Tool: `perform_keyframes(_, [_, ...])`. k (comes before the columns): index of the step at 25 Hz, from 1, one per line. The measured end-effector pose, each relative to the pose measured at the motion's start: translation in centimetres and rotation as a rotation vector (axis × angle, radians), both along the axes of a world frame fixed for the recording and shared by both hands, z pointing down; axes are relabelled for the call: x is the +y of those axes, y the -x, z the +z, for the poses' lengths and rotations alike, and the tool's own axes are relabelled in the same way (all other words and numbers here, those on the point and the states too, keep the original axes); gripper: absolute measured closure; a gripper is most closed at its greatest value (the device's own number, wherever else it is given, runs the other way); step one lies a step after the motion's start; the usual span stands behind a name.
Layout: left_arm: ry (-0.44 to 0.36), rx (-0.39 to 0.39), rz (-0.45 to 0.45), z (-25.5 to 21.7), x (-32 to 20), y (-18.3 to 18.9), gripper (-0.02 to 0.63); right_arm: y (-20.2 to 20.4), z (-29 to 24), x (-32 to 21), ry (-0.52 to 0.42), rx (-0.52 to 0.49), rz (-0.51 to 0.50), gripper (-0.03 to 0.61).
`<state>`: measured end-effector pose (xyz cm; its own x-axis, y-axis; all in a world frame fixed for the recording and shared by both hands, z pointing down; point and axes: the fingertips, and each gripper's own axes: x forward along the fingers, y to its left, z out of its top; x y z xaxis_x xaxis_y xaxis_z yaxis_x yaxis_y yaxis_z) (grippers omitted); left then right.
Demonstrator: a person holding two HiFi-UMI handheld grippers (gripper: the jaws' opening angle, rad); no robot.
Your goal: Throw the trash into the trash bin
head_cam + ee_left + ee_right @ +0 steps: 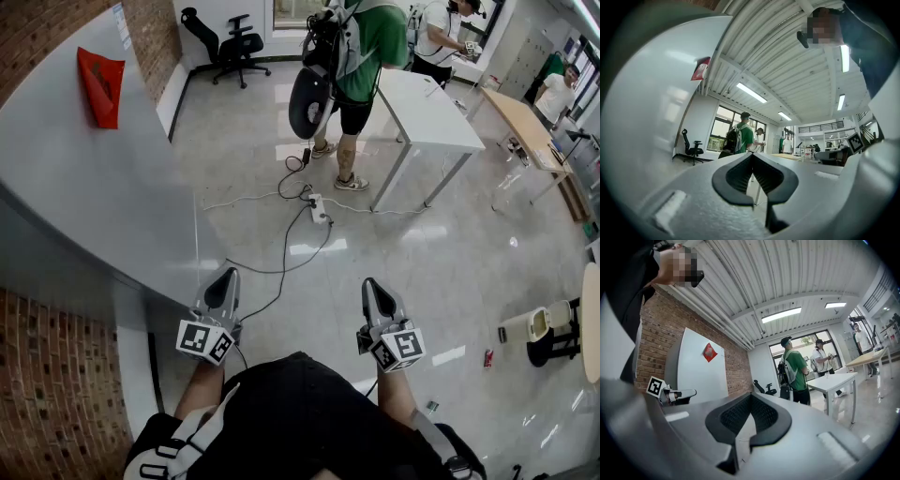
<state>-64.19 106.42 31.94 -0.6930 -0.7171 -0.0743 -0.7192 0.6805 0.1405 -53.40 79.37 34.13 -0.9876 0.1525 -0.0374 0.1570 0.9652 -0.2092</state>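
Left gripper [225, 279]: jaws closed, nothing gripped.
Right gripper [374, 286]: jaws closed, nothing gripped.
Red wrapper [100, 86]: laid on grey worktop [84, 187].

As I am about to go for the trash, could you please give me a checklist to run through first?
1. Left gripper empty: ok, jaws shut on nothing.
2. Right gripper empty: ok, likewise shut.
3. Jaws open for grasping: not ok.
4. Red wrapper in sight on the grey table: ok.
5. Trash bin open: cannot tell; it stands far right on the floor.
6. Walkway free of hazards: not ok, cables lie across it.
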Motion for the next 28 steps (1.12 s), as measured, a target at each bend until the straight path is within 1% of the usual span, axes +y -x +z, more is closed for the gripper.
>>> perform_keyframes(6, [0.01,-0.004,0.045,-0.3,-1.0,-0.5,0.614,-1.1,0.4,-1.0,0.005,0.014,0.046,0.575])
perform_keyframes(11, [0.011,-0.016,0.054,-0.7,-0.9,-0.6,0.614,-1.5,0.0,-0.9,0.013,0.002,0.059,0.575])
perform_keyframes(21, [0.009,-0.023,0.087,-0.6,-0.6,-1.0,0.612,-2.2,-0.1,-0.6,-0.006,0.002,0.075,0.575])
perform_keyframes(24, [-0.002,-0.016,0.125,-0.6,-1.6,-0.9,0.612,-3.0,-0.5,-1.0,0.014,-0.012,0.113,0.575])
perform_keyframes(28, [-0.004,-0.023,0.214,-0.9,-4.1,-1.2,0.612,-5.2,-1.1,-1.9,0.025,-0.017,0.188,0.574])
